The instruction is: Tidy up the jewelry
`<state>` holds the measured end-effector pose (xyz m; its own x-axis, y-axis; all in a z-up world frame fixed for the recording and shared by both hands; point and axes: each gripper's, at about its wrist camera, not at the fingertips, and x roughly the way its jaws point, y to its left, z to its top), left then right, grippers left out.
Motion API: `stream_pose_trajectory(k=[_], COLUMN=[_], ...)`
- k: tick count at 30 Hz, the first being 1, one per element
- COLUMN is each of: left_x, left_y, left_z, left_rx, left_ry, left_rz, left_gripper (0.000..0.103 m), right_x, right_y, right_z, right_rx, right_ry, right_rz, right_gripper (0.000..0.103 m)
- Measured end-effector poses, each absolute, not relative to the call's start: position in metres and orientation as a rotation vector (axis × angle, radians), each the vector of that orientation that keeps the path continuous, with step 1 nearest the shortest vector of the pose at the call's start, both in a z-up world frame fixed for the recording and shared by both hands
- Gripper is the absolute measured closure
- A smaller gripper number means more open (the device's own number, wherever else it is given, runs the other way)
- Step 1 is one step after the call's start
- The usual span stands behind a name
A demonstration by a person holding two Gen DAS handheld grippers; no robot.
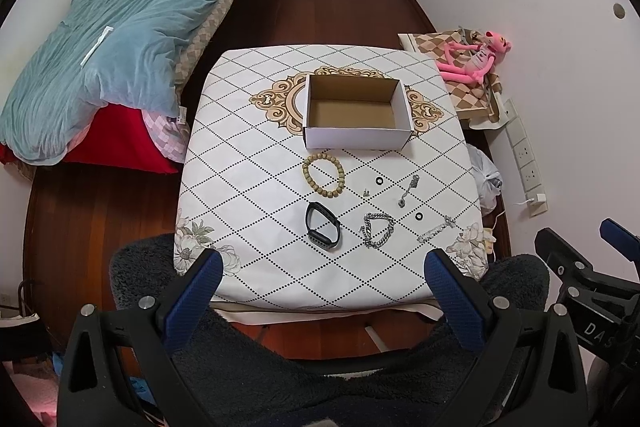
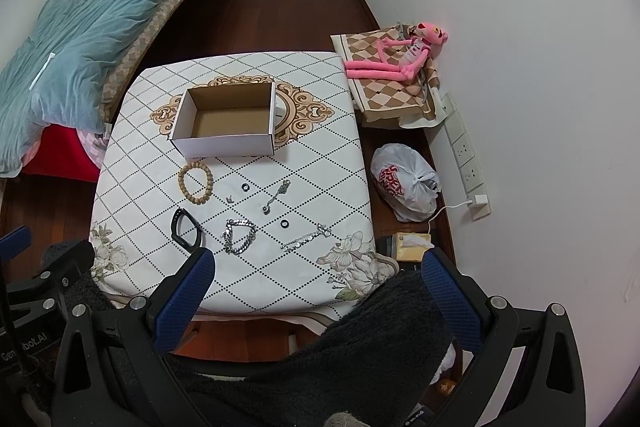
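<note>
An open empty cardboard box (image 1: 356, 143) (image 2: 228, 147) stands mid-table. In front of it lie a wooden bead bracelet (image 1: 323, 175) (image 2: 195, 178), a black wristband (image 1: 322, 231) (image 2: 185, 229), a silver chain bracelet (image 1: 377, 230) (image 2: 239, 236), a crystal bracelet (image 1: 437, 229) (image 2: 306, 238), a silver pendant (image 1: 408, 191) (image 2: 276, 195), two black rings (image 1: 379, 181) (image 1: 419, 216) (image 2: 244, 187) (image 2: 284, 224) and a small earring (image 1: 366, 192) (image 2: 229, 199). My left gripper (image 1: 322, 281) and right gripper (image 2: 316, 281) are both open and empty, held above the table's near edge.
The table (image 1: 248, 163) has a diamond-patterned cloth. A bed with a blue duvet (image 1: 120, 39) lies left. A pink plush toy (image 2: 400, 55) sits on a stool right. A plastic bag (image 2: 404, 183) lies on the floor. A dark fuzzy chair (image 1: 320, 367) is below the grippers.
</note>
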<state>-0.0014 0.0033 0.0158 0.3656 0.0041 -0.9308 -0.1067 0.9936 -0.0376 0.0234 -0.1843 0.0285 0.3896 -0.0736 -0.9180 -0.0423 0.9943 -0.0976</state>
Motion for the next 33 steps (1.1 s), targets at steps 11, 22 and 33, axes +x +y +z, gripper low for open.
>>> stream_pose_trajectory(k=[11, 22, 33], left_x=[-0.0015, 0.0002, -0.0003], left_y=[0.0020, 0.0014, 0.0009], left_z=[0.0167, 0.0211, 0.0224], left_rx=[-0.096, -0.096, -0.097], left_ry=[1.195, 1.187, 1.182], left_rz=[0.070, 0.068, 0.065], left_gripper=[0.000, 0.000, 0.000], right_x=[0.0236, 0.0241, 0.0214], right_y=[-0.1851, -0.1862, -0.1840], right_z=[0.0293, 0.0318, 0.0313], right_rx=[-0.110, -0.107, -0.103], right_ry=[1.167, 1.157, 1.151], right_rz=[-0.018, -0.015, -0.014], right_gripper=[0.000, 0.000, 0.000])
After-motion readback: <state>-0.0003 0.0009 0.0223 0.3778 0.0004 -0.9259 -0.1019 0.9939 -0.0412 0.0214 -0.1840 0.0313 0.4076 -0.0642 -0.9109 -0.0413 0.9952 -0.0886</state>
